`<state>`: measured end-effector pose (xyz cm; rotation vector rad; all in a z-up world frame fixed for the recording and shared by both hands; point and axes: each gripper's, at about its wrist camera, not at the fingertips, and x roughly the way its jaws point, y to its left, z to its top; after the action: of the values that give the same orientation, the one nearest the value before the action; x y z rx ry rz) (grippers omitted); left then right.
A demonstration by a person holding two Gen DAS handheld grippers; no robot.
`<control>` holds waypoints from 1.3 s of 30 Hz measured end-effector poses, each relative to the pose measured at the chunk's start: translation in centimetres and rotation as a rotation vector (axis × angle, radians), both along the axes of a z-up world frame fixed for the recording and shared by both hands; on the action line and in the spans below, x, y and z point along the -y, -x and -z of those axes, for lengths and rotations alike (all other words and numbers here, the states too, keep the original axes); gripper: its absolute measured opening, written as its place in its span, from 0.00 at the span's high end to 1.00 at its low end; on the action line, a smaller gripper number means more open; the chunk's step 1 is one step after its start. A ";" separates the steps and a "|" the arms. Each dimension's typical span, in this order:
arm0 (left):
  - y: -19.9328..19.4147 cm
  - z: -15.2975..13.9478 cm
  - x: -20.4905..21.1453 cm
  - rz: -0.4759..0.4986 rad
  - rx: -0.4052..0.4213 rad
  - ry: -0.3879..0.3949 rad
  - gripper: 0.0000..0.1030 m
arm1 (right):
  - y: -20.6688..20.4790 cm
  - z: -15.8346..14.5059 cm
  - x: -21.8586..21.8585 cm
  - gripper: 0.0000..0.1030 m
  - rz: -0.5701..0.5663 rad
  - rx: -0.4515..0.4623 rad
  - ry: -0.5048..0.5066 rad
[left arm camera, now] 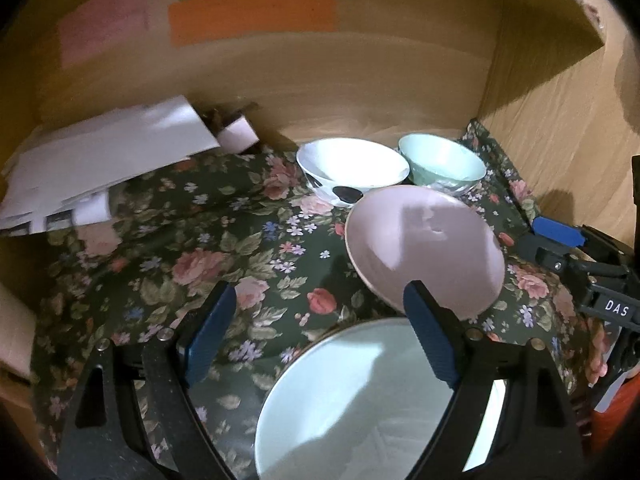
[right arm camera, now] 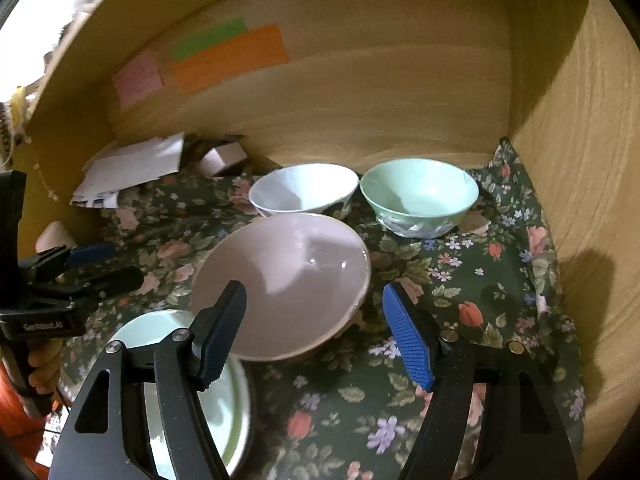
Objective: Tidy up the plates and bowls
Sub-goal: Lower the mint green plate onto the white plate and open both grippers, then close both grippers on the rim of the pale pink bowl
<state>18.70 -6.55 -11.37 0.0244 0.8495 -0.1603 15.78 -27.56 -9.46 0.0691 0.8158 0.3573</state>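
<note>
wooden walls close in a box-like space whose floor is covered by a dark floral cloth; pink, green and orange paper patches sit on the back wall, and a blurred heap of white papers with a small box lies in the back left corner, its details hard to read. at the back stand two bowls upright, side by side and almost touching: a white bowl with dark spots and a pale green bowl with crinkled film under its base. in front of them a pink bowl is tilted, its open face leaning toward the cameras and its near rim resting on the cloth; whether it touches the white one behind cannot be told. a pale green plate lies flat nearest the front, cut off by the picture edge and partly hidden behind the fingers. the left tongs stand wide apart with nothing between the pads, hanging over the plate. the right tongs are also parted and grip nothing; the pink bowl's near rim shows between them but the pads do not touch it. a hand shows on the left handle at the edge.
</note>
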 end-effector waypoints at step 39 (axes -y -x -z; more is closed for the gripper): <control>-6.4 5.5 4.1 0.116 -0.208 0.048 0.76 | -5.0 5.5 -0.1 0.73 -0.040 -0.174 -0.041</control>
<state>25.11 -10.62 -16.83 0.0128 1.0516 -0.2961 20.76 -27.41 -14.94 0.1229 0.9833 0.4101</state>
